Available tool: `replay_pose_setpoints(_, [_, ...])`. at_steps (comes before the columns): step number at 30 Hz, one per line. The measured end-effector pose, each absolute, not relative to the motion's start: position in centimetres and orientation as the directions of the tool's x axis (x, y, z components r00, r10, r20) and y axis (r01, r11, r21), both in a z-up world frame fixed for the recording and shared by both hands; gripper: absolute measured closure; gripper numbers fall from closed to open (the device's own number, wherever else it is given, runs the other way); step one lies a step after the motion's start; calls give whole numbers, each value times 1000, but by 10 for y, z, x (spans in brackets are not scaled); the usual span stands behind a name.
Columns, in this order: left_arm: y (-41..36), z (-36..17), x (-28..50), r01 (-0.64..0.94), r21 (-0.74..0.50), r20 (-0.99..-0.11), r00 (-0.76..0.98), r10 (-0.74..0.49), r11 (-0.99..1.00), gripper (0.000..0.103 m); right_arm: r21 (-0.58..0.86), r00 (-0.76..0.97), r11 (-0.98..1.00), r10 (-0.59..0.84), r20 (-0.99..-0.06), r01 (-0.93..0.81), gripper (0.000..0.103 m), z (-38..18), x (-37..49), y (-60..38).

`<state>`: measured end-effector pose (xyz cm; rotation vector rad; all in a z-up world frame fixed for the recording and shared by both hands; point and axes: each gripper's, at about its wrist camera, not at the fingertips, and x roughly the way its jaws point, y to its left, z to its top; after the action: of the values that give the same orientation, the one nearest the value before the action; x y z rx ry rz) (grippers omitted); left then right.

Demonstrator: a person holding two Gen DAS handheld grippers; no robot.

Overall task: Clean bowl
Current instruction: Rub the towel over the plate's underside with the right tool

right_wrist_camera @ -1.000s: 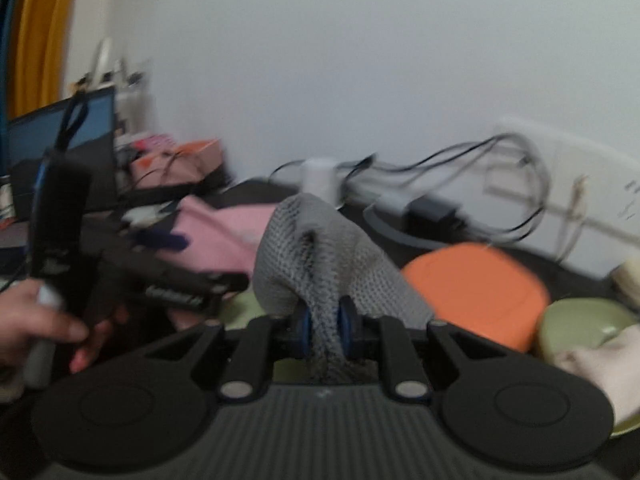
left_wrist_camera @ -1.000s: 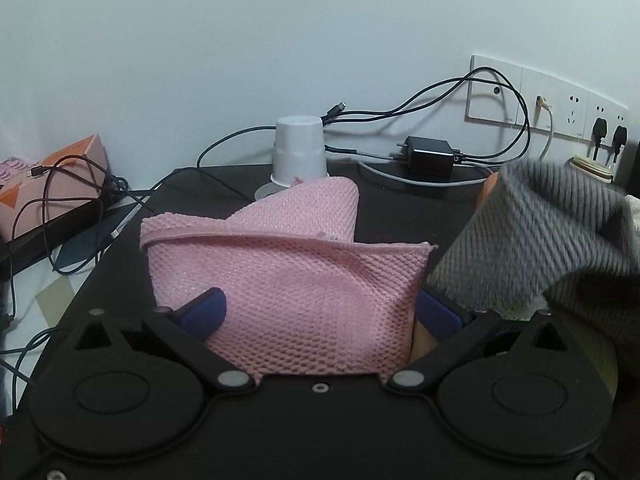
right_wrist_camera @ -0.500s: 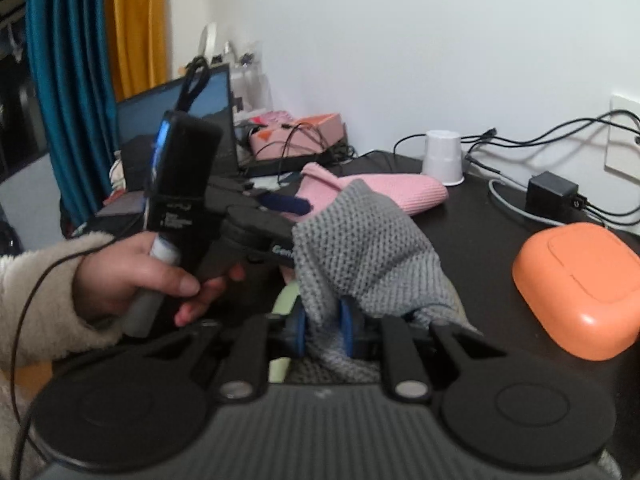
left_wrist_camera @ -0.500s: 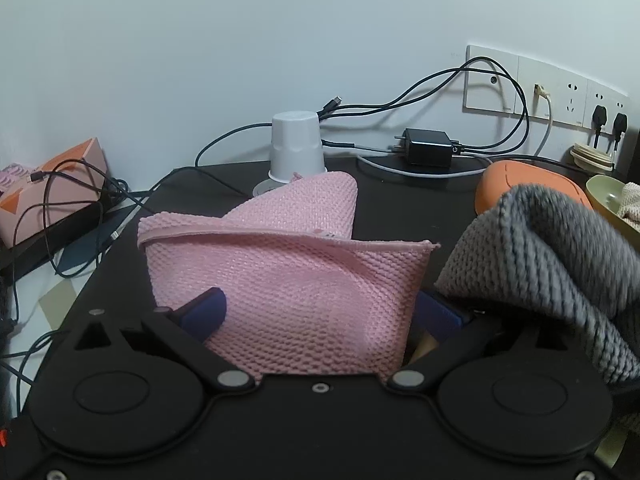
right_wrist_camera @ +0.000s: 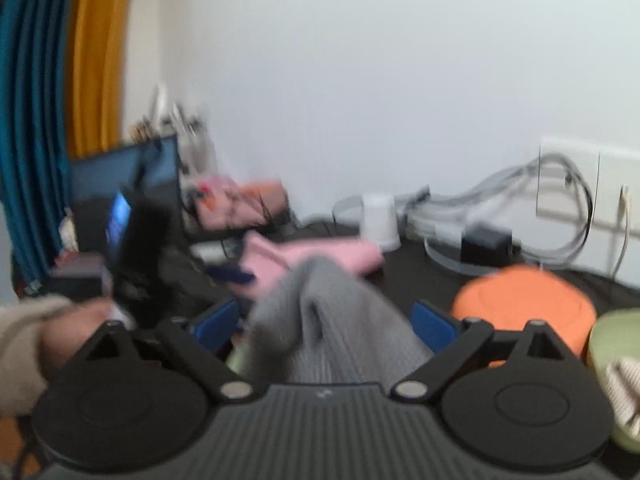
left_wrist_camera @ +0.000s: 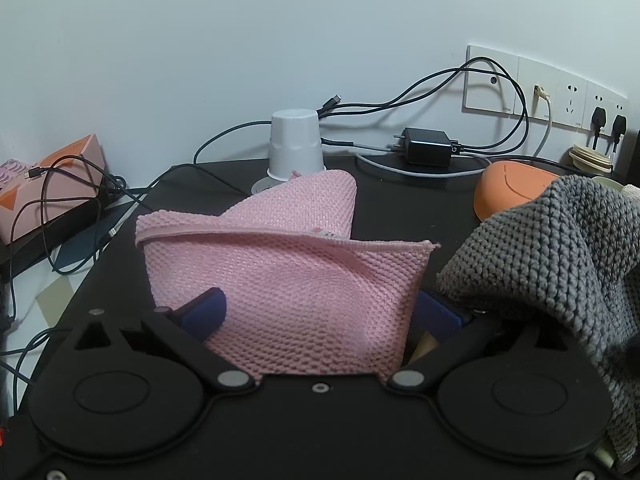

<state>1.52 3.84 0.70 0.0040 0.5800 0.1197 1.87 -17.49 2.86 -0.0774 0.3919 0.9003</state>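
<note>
My left gripper (left_wrist_camera: 320, 310) is open, its blue pads wide apart with a folded pink cloth (left_wrist_camera: 280, 264) lying between them. A grey knitted cloth (left_wrist_camera: 560, 248) hangs over that gripper's right side. In the blurred right wrist view my right gripper (right_wrist_camera: 325, 325) stands open, and the grey cloth (right_wrist_camera: 332, 320) sits loose between its fingers. A pale green bowl (right_wrist_camera: 616, 344) with a beige cloth in it is at the right edge; only its rim (left_wrist_camera: 608, 182) shows in the left wrist view. A pale green patch (right_wrist_camera: 236, 356) peeks from under the grey cloth.
On the black table (left_wrist_camera: 400, 200) are an orange domed lid (left_wrist_camera: 516, 188), an upturned white cup (left_wrist_camera: 296, 144) and a black charger (left_wrist_camera: 428, 146) with cables to the wall sockets (left_wrist_camera: 544, 88). A pink box (left_wrist_camera: 52, 184) is at the left. A hand (right_wrist_camera: 76, 328) holds the left gripper's handle.
My right gripper has opened and let go of the grey cloth, which now rests lower against the left gripper. The right view has swung and blurred. The left gripper and pink cloth hold still.
</note>
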Motion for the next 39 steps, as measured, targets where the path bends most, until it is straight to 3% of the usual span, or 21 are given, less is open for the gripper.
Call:
replay_pose_setpoints(2, [38, 7, 15, -114, 40, -547, 829, 117, 993, 0, 58, 544, 620, 726, -421, -782, 40, 19, 18, -161])
replay_pose_setpoints(5, [38, 7, 15, -115, 39, -548, 828, 118, 993, 0, 6, 567, 637, 690, -450, -771, 45, 13, 16, -150])
replay_pose_setpoints(8, [38, 7, 15, -115, 38, -547, 829, 117, 993, 0, -3, 577, 648, 676, -457, -762, 63, 13, 17, -154])
replay_pose_setpoints(17, [37, 7, 14, -100, 51, -551, 827, 112, 994, 0, -25, 679, 745, 593, -433, -666, 81, 16, 24, -168])
replay_pose_setpoints(24, [35, 5, 16, -90, 66, -562, 819, 112, 994, 0, 2, 745, 825, 511, -430, -565, 82, 15, 38, -181])
replay_pose_setpoints(28, [21, 2, 19, -46, 145, -578, 807, 122, 988, 0, 4, 741, 824, 512, -435, -567, 82, 15, 36, -181])
replay_pose_setpoints(39, [17, 1, 19, -36, 167, -571, 811, 126, 985, 0, 90, 627, 729, 638, -447, -678, 82, 17, 29, -177])
